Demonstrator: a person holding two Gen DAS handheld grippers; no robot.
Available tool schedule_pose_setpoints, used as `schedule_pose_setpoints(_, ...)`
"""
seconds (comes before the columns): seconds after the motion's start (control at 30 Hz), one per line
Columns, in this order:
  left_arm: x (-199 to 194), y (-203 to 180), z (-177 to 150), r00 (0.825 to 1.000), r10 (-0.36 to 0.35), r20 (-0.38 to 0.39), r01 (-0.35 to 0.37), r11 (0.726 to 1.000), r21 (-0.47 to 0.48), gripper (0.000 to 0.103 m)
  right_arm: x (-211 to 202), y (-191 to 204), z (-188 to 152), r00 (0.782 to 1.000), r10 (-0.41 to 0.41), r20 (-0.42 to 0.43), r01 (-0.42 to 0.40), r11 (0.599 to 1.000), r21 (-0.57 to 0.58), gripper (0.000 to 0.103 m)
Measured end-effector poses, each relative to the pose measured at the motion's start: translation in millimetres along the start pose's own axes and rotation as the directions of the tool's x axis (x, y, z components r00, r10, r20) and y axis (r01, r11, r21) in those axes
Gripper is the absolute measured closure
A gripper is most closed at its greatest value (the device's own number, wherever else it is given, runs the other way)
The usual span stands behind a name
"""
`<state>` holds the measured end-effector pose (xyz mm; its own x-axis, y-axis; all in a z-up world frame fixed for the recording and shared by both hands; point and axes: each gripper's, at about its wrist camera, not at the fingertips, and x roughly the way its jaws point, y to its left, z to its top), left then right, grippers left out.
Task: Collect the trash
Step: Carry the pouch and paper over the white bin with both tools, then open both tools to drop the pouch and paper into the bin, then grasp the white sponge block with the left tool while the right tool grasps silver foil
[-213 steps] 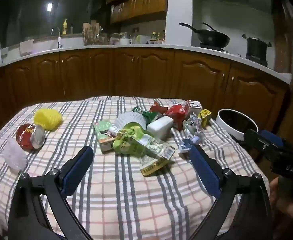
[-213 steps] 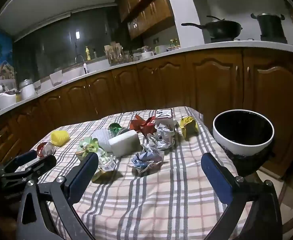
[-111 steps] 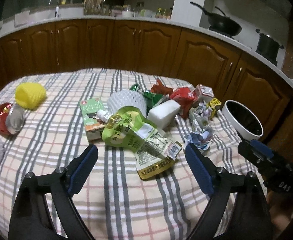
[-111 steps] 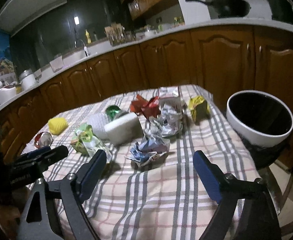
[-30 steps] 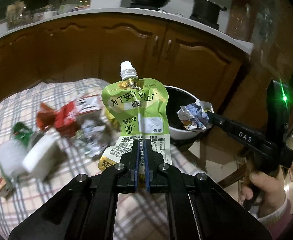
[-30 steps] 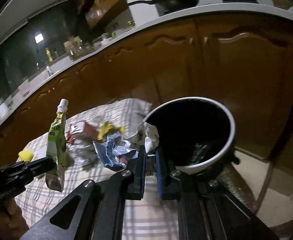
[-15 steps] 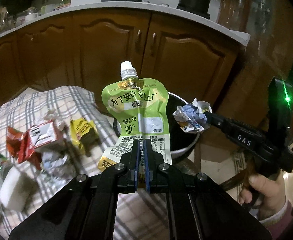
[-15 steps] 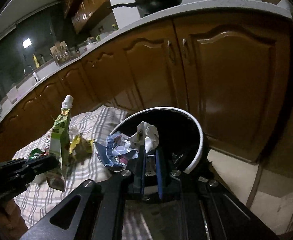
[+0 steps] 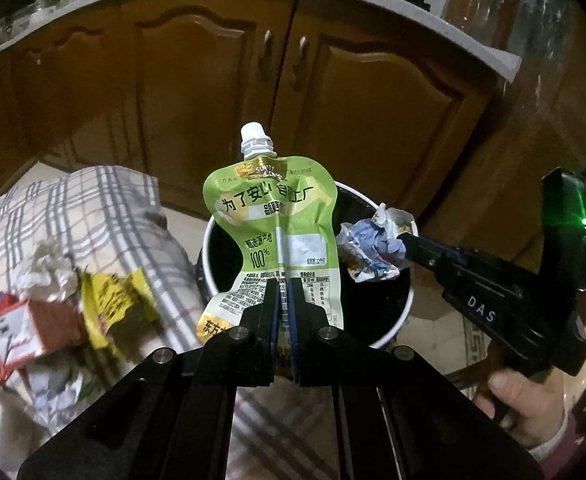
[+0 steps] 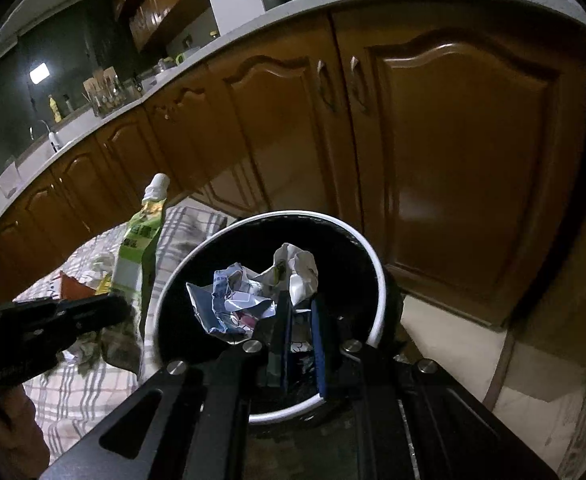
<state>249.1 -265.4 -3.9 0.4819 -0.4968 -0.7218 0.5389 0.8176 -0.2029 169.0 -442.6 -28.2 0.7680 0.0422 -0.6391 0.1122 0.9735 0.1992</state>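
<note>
Hovering over a white-rimmed trash bin [image 9: 389, 332] beside a kitchen table, two hand-held grippers each carry a piece of litter. At left, the left gripper [image 9: 283, 292] is clamped tight on the lower edge of a green spouted drink pouch [image 9: 273, 224], which stands upright above the pads with its white cap on top and hangs partly over the bin's near rim. At right, the right gripper [image 10: 299, 312] pinches a crumpled paper wad [image 10: 253, 292] between narrowly set jaws, the wad poised directly above the bin's dark mouth.

Both items look light and limp. The pouch appears empty and flattened, its glossy film likely slippery, so a firm pinch along a flat seam or bottom edge, as here, seems the safest hold; the hard cap offers little purchase. The paper wad is soft and springy, apt to crush and not to slip, and can be taken almost anywhere on its bulk.

More wrappers, among them a yellow packet [image 9: 113, 296] and a red-and-white carton [image 9: 17, 328], lie on the checked tablecloth [image 9: 93, 208], not yet collected.
</note>
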Motion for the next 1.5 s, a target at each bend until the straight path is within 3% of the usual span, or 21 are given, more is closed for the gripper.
schedule_pose_setpoints(0.4,32,-1,13,0.998,-0.006,-0.059,0.006,1.000,0.000,0.098,17,-3,7,0.999,-0.025,-0.040,0.024,0.999,-0.025,0.092)
schedule_pose_setpoints(0.43,32,0,13,0.998,-0.001,-0.057,0.000,1.000,-0.003,0.096,19,-3,8,0.999,-0.023,-0.043,0.022,0.999,-0.025,0.089)
schedule_pose_setpoints(0.5,32,1,12,0.998,0.004,-0.058,-0.005,1.000,-0.005,0.083,21,-4,9,0.999,-0.020,-0.048,0.019,1.000,-0.022,0.087)
schedule_pose_setpoints(0.53,30,1,10,0.999,0.008,-0.053,-0.008,1.000,-0.005,0.071,21,-5,9,0.999,-0.016,-0.051,0.015,1.000,-0.016,0.084)
schedule_pose_setpoints(0.6,23,2,7,0.999,0.019,-0.031,-0.019,1.000,-0.011,0.062,21,-6,8,0.999,-0.005,-0.053,0.004,1.000,-0.005,0.069)
schedule_pose_setpoints(0.8,-4,13,-11,0.999,0.026,0.020,-0.024,0.998,-0.058,0.055,8,-4,0,0.999,0.042,-0.020,-0.041,0.999,0.029,0.039)
schedule_pose_setpoints(0.93,-25,23,-28,0.998,0.047,0.050,-0.042,0.995,-0.094,0.052,-6,6,-6,0.998,0.067,0.013,-0.067,0.997,0.038,0.025)
schedule_pose_setpoints(1.17,-62,48,-58,0.991,0.097,0.089,-0.082,0.984,-0.161,0.049,-29,30,-19,0.992,0.114,0.048,-0.116,0.992,0.048,0.020)
schedule_pose_setpoints(1.5,-110,92,-105,0.979,0.180,0.101,-0.150,0.957,-0.247,0.049,-42,71,-38,0.982,0.185,0.035,-0.186,0.982,0.041,0.016)
